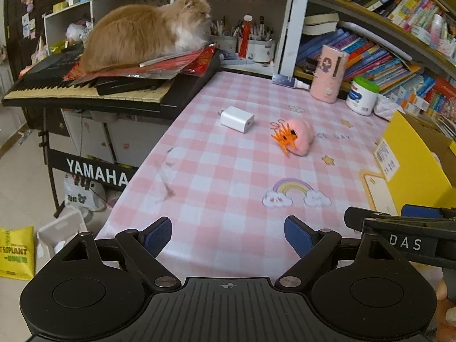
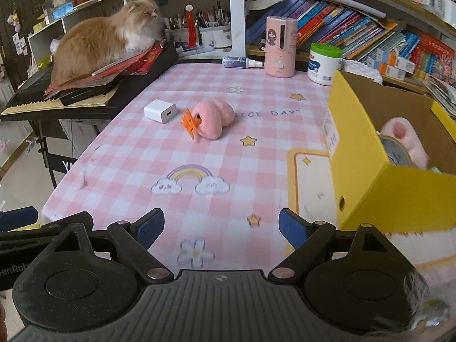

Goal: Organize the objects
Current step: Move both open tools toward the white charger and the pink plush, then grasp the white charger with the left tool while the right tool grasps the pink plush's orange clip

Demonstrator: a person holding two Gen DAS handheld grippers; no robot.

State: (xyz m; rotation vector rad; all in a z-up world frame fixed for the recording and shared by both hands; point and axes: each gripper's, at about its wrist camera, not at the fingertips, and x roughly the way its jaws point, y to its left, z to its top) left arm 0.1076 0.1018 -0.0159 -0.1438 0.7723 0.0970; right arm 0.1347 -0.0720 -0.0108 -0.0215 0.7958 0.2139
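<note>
A white charger block (image 1: 237, 119) (image 2: 160, 111) lies on the pink checked tablecloth (image 1: 216, 176) (image 2: 171, 148). Beside it lie an orange hair claw (image 1: 283, 138) (image 2: 190, 122) and a pink plush piece (image 1: 302, 135) (image 2: 214, 117), touching each other. A yellow cardboard box (image 1: 413, 159) (image 2: 379, 154) stands at the right; it holds a pink plush paw (image 2: 404, 139) and a tape roll (image 2: 394, 149). My left gripper (image 1: 228, 235) is open and empty above the table's near edge. My right gripper (image 2: 221, 228) is open and empty, left of the box.
An orange cat (image 1: 148, 31) (image 2: 105, 40) lies on papers on a Yamaha keyboard (image 1: 85, 91) (image 2: 57, 99) at the table's left. A pink humidifier (image 1: 327, 74) (image 2: 280, 47), a white tub (image 1: 362, 95) (image 2: 325, 64) and a spray bottle (image 2: 242, 62) stand at the back before bookshelves (image 1: 384, 51).
</note>
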